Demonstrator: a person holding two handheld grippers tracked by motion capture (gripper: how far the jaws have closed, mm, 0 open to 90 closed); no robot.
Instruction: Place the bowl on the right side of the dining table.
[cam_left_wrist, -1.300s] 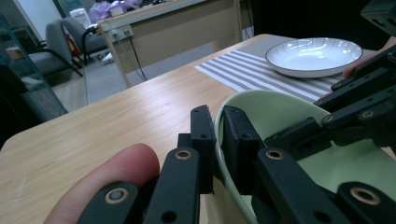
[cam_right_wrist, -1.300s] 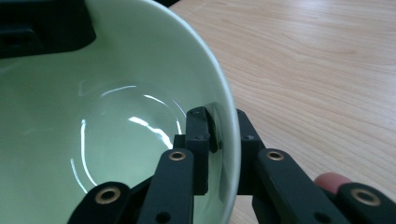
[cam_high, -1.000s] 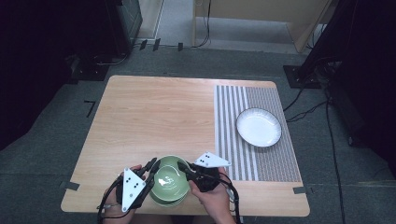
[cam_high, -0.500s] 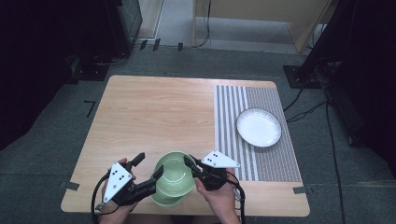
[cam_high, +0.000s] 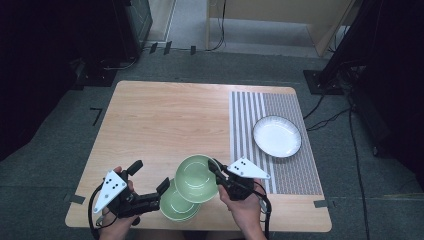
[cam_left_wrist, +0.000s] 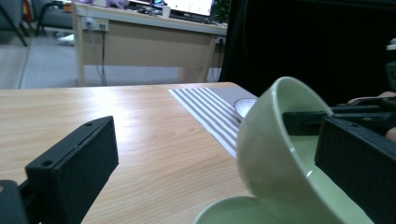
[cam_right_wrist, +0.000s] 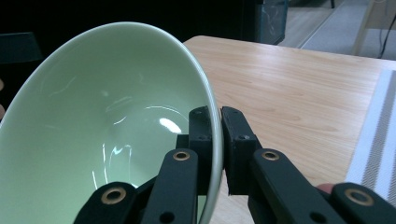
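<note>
The right gripper (cam_high: 216, 171) has its two black jaws pinched together on the rim of the upper pale green glazed ceramic bowl (cam_high: 196, 178), one jaw inside the wall, one outside; the right gripper view shows that bite plainly (cam_right_wrist: 218, 140). The bowl hangs tilted, its mouth turned toward the camera above, just over a second pale green ceramic bowl (cam_high: 176, 205) that sits on the light wooden table (cam_high: 160, 120) near its front edge. Whether the two bowls touch at the lower lip is hard to tell.

The left gripper (cam_high: 150, 187) lies low beside that lower bowl, jaws spread wide and holding nothing; in the left gripper view one black jaw (cam_left_wrist: 70, 163) stands well clear of the tilted bowl (cam_left_wrist: 275, 154).

Handling, as I judge it: this is stiff, glazed ware, smooth and slippery under hard pads, with enough weight to swing on a one-point rim grip, and it will chip if dropped. The rim is the only thin place to bite, so keep the jaws deep over the wall. Far beyond the lower bowl, a white round plate (cam_high: 276, 136) rests on the grey striped mat (cam_high: 250, 115).
</note>
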